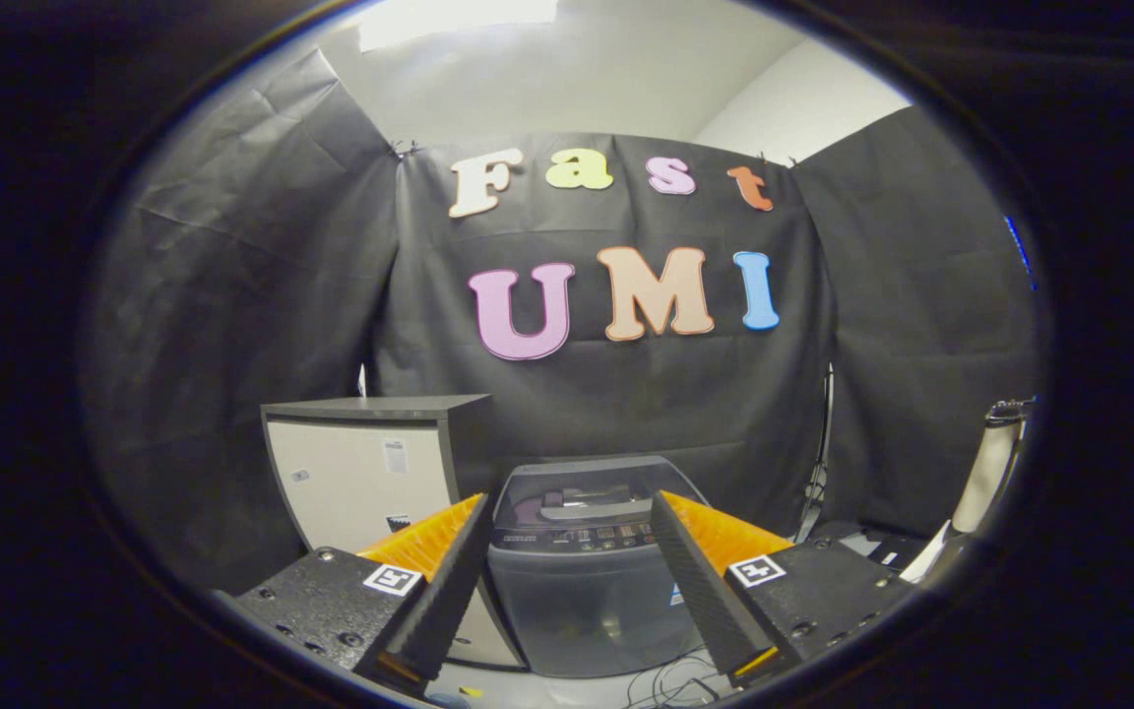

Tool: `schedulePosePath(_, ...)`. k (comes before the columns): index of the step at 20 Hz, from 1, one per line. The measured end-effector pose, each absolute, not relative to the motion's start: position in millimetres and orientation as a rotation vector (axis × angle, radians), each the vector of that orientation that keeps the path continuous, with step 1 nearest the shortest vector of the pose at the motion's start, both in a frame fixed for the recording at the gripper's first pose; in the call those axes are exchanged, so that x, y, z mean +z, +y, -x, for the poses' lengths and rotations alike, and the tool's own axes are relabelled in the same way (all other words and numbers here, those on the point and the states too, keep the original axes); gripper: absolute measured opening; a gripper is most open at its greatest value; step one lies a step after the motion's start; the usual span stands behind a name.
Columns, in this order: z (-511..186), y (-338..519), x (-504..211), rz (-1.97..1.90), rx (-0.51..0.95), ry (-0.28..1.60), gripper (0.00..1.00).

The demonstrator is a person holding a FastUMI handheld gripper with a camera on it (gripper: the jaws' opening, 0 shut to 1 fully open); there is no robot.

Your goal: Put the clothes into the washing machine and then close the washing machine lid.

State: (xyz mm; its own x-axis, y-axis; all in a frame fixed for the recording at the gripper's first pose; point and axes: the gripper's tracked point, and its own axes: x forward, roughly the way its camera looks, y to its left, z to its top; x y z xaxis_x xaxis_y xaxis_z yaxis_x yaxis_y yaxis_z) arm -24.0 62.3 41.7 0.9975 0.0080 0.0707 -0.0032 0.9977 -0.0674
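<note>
A grey top-loading washing machine (582, 571) stands on the floor beyond my fingers, framed between them. Its dark see-through lid (592, 492) lies flat over the top, and a row of controls runs along the front of the lid panel. My gripper (572, 507) is open, held well short of the machine, with nothing between its fingers. No clothes can be made out.
A pale cabinet (370, 473) with a dark top stands just left of the washer, touching or nearly so. Cables (670, 679) trail on the floor in front of the machine. A pale upright object (990, 473) and some flat items sit off to the right.
</note>
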Motion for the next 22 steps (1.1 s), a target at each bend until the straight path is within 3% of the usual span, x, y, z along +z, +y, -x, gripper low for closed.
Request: schedulePosePath(22,25.7,58.9,38.5,0.048,0.01,-0.055,0.97)
